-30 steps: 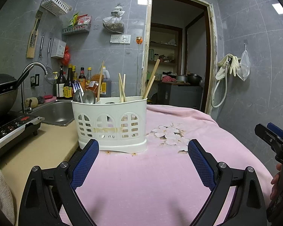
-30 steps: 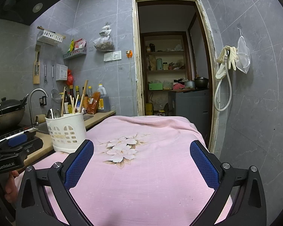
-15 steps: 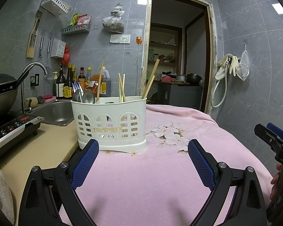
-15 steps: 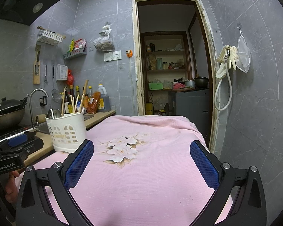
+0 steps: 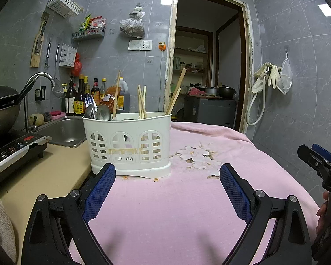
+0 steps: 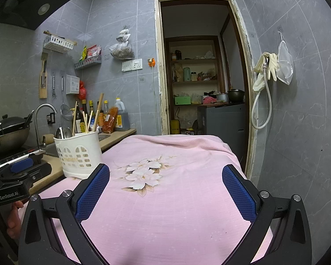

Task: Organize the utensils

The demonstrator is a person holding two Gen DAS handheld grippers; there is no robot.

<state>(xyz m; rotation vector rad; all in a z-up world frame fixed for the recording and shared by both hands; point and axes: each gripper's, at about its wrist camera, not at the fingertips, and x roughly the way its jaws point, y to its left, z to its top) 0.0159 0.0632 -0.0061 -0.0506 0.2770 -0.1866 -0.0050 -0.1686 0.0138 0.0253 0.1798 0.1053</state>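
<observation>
Since everything that needs sorting is already standing in the white utensil caddy [image 5: 130, 145], that's where my attention goes. It sits at the left edge of the pink tablecloth [image 5: 187, 209], right where the cloth meets the beige counter [image 5: 55, 170]. Spoons [image 5: 100, 112] are in its left section, chopsticks [image 5: 141, 103] in the middle and right, all poking upward with their long axes roughly vertical, a few leaning.

My left gripper [image 5: 167, 187] is pointed almost straight at the caddy, near its base, so I'd say that's the arm for the job. Its jaws are spread wide, holding nothing, touching nothing.

Further right, my right gripper [image 6: 165, 190] faces the flower print [image 6: 143, 174], with the caddy well off to its left. Also spread wide and empty.
</observation>
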